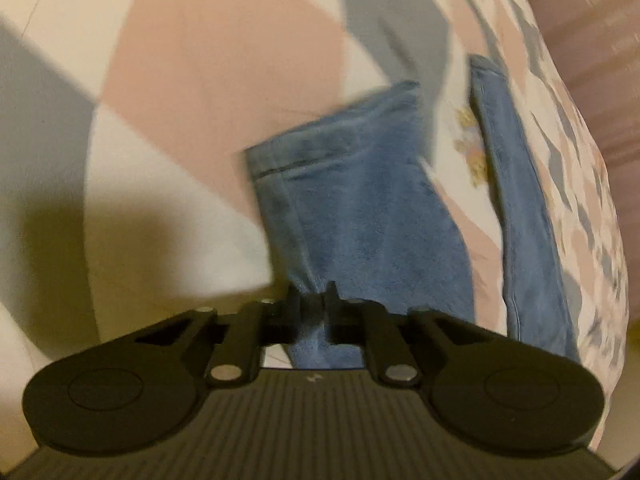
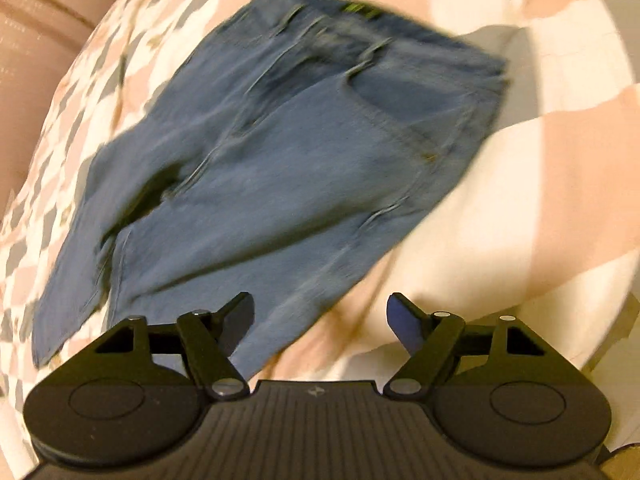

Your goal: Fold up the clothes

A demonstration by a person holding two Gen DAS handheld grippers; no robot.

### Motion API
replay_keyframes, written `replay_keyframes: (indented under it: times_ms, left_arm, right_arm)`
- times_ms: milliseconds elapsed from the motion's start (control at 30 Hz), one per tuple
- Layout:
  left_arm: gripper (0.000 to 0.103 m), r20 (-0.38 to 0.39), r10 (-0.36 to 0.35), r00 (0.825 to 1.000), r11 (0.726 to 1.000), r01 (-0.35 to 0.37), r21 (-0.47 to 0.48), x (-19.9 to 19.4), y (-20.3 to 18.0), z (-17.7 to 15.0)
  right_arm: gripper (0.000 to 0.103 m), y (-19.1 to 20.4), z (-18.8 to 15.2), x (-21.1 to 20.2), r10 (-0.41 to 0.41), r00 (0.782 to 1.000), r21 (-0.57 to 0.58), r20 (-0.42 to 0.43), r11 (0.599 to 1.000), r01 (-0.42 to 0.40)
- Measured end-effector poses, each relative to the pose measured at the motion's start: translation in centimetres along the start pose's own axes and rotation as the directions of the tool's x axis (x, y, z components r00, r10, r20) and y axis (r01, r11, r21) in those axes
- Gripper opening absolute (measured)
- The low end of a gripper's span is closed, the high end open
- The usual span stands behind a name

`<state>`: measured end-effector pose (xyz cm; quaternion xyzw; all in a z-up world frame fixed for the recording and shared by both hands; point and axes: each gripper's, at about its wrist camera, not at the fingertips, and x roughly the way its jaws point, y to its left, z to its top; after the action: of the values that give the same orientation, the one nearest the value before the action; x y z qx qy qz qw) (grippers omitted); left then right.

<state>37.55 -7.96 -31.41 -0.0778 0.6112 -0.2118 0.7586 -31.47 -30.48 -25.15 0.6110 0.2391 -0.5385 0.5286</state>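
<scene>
Left wrist view: left gripper point(image 1: 312, 294) jaws clamp the soft, heavyish jeans point(image 1: 360, 216) on the bed point(image 1: 180, 80); right gripper point(image 2: 320, 316) jaws gape, near the leg edge.

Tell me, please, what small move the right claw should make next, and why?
Probably ease the right claw down onto the near edge of the jeans and shut: it is open and empty above them, while the left claw already pinches one leg.

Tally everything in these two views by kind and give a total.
Jeans: 1
Patterned bedspread: 1
Tongs: 2, the left tongs shut on the jeans, the right tongs open
Total: 4
</scene>
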Motion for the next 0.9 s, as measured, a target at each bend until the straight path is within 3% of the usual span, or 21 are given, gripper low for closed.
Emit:
replay_keyframes:
  times_ms: [100, 167, 200, 300, 400, 500, 633, 733, 767, 800, 833, 867, 900]
  left_arm:
    - [0.005, 0.147, -0.057, 0.987, 0.983, 0.029, 0.180, -6.7, -1.2, 0.0]
    - [0.005, 0.179, -0.086, 0.980, 0.973, 0.044, 0.228, -11.2, -0.1, 0.3]
    - [0.007, 0.179, -0.077, 0.981, 0.968, 0.031, 0.248, -12.6, 0.6, 0.3]
    - [0.008, 0.178, 0.048, 0.983, 0.948, -0.101, 0.303, -12.8, 2.8, -1.4]
    - [0.014, 0.064, 0.110, 0.992, 0.983, -0.118, 0.144, -8.3, 6.1, -3.1]
    - [0.019, 0.040, 0.140, 0.989, 0.990, -0.140, 0.015, -4.9, 8.4, -5.3]
    - [0.033, 0.076, 0.087, 0.993, 0.995, -0.084, -0.047, -4.6, 9.5, -7.5]
    - [0.033, 0.084, 0.080, 0.993, 0.996, -0.076, -0.053, -4.2, 9.4, -7.9]
    - [0.032, 0.082, 0.084, 0.993, 0.996, -0.080, -0.046, -4.0, 9.2, -7.7]
    - [0.028, 0.077, 0.092, 0.993, 0.995, -0.090, -0.032, -3.9, 8.8, -7.4]
    - [0.012, 0.076, 0.100, 0.992, 0.995, -0.100, -0.008, -3.9, 8.4, -7.3]
    - [0.008, 0.080, 0.106, 0.991, 0.994, -0.109, 0.027, -4.4, 7.7, -7.3]
    - [0.007, 0.088, 0.116, 0.989, 0.991, -0.122, 0.061, -4.9, 7.1, -7.3]
  right_arm:
    - [0.068, -2.7, 1.4, -1.4, 0.022, 0.998, 0.059, 0.060, 0.998, -0.026]
    - [0.068, -4.7, 2.4, -2.6, 0.030, 0.994, 0.085, 0.102, 0.996, -0.038]
    - [0.068, -5.6, 2.8, -2.9, 0.029, 0.993, 0.096, 0.115, 0.995, -0.040]
    - [0.068, -8.4, 3.9, -2.6, 0.049, 0.991, 0.159, 0.128, 0.985, -0.069]
    - [0.068, -10.6, 5.0, -1.0, 0.082, 0.986, 0.216, 0.144, 0.970, -0.112]
    - [0.068, -12.4, 6.3, 0.5, 0.108, 0.979, 0.259, 0.174, 0.954, -0.151]
    - [0.068, -14.1, 7.9, 2.8, 0.113, 0.970, 0.279, 0.214, 0.945, -0.172]
    - [0.068, -14.8, 9.0, 4.8, 0.126, 0.962, 0.315, 0.241, 0.927, -0.201]
    - [0.060, -14.7, 9.4, 5.3, 0.125, 0.962, 0.323, 0.242, 0.925, -0.201]
    - [0.043, -14.6, 9.8, 5.8, 0.124, 0.962, 0.330, 0.242, 0.922, -0.201]
    - [0.034, -14.4, 10.1, 6.0, 0.121, 0.962, 0.332, 0.244, 0.922, -0.200]
    - [0.015, -14.1, 10.2, 5.0, 0.115, 0.961, 0.316, 0.250, 0.929, -0.194]
    - [0.012, -13.8, 10.3, 4.1, 0.110, 0.960, 0.299, 0.257, 0.936, -0.187]
